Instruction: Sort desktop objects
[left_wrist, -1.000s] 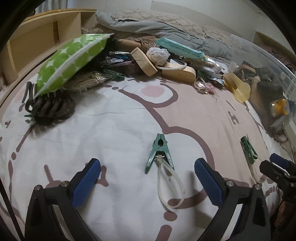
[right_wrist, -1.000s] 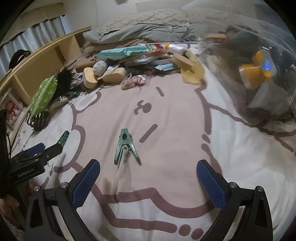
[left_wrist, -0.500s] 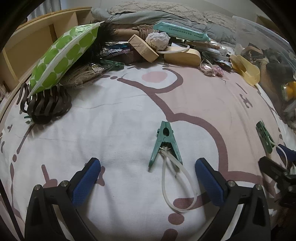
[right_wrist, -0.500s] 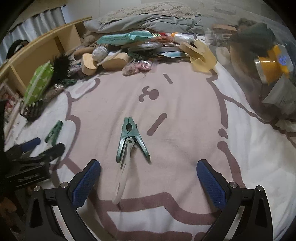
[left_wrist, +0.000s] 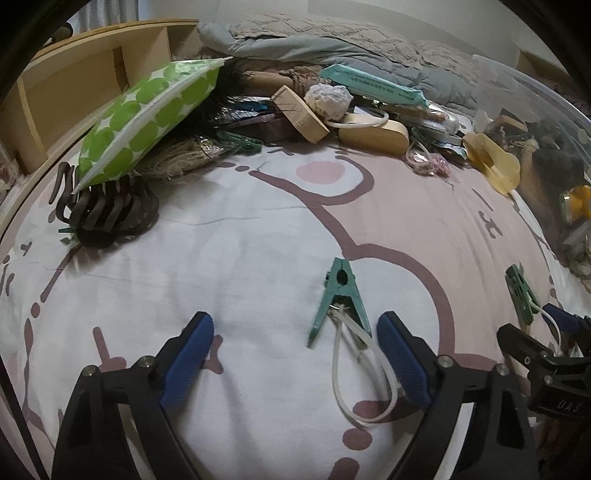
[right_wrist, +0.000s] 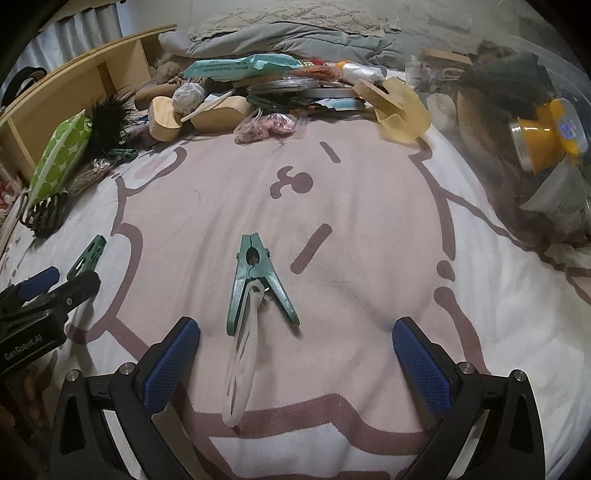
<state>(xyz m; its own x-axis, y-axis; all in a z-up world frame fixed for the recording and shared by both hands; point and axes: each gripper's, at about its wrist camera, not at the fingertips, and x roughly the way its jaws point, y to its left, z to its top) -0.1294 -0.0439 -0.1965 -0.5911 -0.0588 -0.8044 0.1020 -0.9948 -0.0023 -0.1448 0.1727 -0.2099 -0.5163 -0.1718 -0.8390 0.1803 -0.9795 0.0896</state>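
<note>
I see a white bedsheet (left_wrist: 229, 266) printed with a pink cartoon face outlined in brown, spread under everything. At its far edge a grey quilt (right_wrist: 280, 33) lies bunched against the wall. Along the left side a light wooden shelf unit (left_wrist: 74, 92) stands with open compartments, and a pale curtain (right_wrist: 74, 33) hangs behind it.

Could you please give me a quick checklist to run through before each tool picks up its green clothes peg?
1. Left tool open, jaws just closing: ok.
2. Left peg between the left fingers, unpinched: ok.
3. Right tool open: ok.
4. Right peg centred between the right fingers: not ok, it sits toward the left one.
5. White loop clear of the pads: cannot tell.
6. Clear bin reachable: cannot tell.
</note>
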